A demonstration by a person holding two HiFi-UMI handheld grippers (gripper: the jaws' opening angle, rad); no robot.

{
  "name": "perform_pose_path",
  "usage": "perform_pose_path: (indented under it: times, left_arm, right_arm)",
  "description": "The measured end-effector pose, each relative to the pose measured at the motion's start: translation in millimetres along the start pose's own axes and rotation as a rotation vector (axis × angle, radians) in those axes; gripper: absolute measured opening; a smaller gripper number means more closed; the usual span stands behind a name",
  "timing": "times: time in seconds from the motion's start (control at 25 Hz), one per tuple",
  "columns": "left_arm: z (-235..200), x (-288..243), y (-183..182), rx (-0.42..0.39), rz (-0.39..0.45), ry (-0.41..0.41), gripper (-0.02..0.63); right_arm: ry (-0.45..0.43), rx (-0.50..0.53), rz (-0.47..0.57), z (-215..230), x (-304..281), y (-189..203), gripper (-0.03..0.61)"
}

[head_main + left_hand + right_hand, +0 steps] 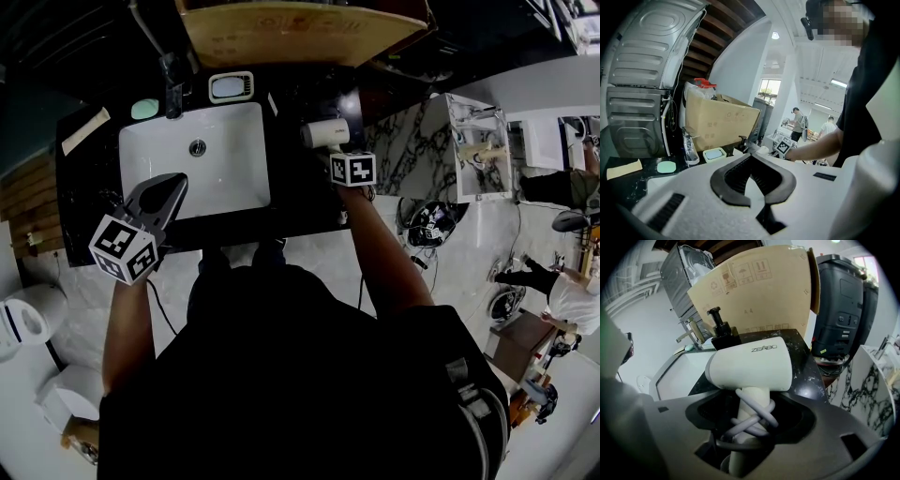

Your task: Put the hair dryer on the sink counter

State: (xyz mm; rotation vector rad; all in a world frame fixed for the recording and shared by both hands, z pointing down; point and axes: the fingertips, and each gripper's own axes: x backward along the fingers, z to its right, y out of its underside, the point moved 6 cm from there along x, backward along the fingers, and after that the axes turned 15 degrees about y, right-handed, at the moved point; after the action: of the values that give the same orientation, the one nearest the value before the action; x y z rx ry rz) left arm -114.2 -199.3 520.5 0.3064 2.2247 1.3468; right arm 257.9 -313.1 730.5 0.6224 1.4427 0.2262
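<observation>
Person's wearing a black short-sleeved t-shirt [281, 375]. The chunky grey plastic left gripper [751, 161] has black ribbed pads [736, 174] in a dark, kinda heart-shaped rim. The darker grey plastic right gripper [750, 411] has the same build. Each one carries a white cube with black square markers [125, 248].

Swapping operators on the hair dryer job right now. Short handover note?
The left gripper: jaws shut, empty, hovering over the front left of the basin.
The right gripper: jaws open around the hair dryer, pads apparently clear of its handle.
The dryer appears to rest on the black sink counter, right of the basin, cord wrapped round the handle.
Done: placement, seemingly. Left: back the right gripper off without snagging the cord.
</observation>
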Motion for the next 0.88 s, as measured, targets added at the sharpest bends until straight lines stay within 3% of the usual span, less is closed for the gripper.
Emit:
perform_pose_path:
  times: [0.44,0.88]
  left_arm:
    - [7.0,3.6,4.1,-0.007,-0.005,-0.001,0.015]
    - [13.2,6.9,4.0,-0.011,0.002,-0.001,0.015]
  right_arm:
    - [0.089,0.102,-0.005,0.2,-0.1,3.6,0.377]
    - [0.134,0.101,0.015,11.0,7.4,6.0,0.405]
